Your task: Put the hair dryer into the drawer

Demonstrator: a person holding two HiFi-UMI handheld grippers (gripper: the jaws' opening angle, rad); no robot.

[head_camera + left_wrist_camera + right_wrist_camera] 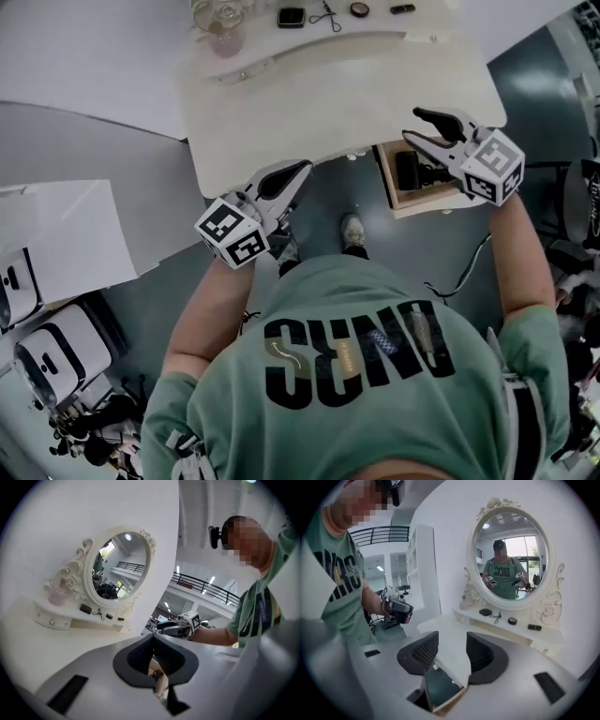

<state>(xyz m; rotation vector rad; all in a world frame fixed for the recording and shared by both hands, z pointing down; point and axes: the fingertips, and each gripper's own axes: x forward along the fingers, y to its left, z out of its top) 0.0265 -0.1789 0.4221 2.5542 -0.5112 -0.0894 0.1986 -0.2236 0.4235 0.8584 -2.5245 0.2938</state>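
One dark hair dryer already lies in the open wooden drawer, which juts out toward the person from under the right end of the vanity table. The right gripper hangs just above it and hides part of it, so its long axis is hard to read; what shows seems to run across the drawer, from side to side. That gripper is spread and empty: its own view shows only the table edge and the drawer's rim between the two pads. It is far the nearer hand to the drawer. The left gripper sits well apart at the table's front edge, near the middle, its pads pressed together on nothing. Judging by this, the stowing looks done and what remains is probably pushing the drawer shut, a push away from the person. The table top is bare and cream-coloured, with a raised back shelf that carries a pink bottle and small toiletries under an ornate oval mirror. Grey-green floor lies below.
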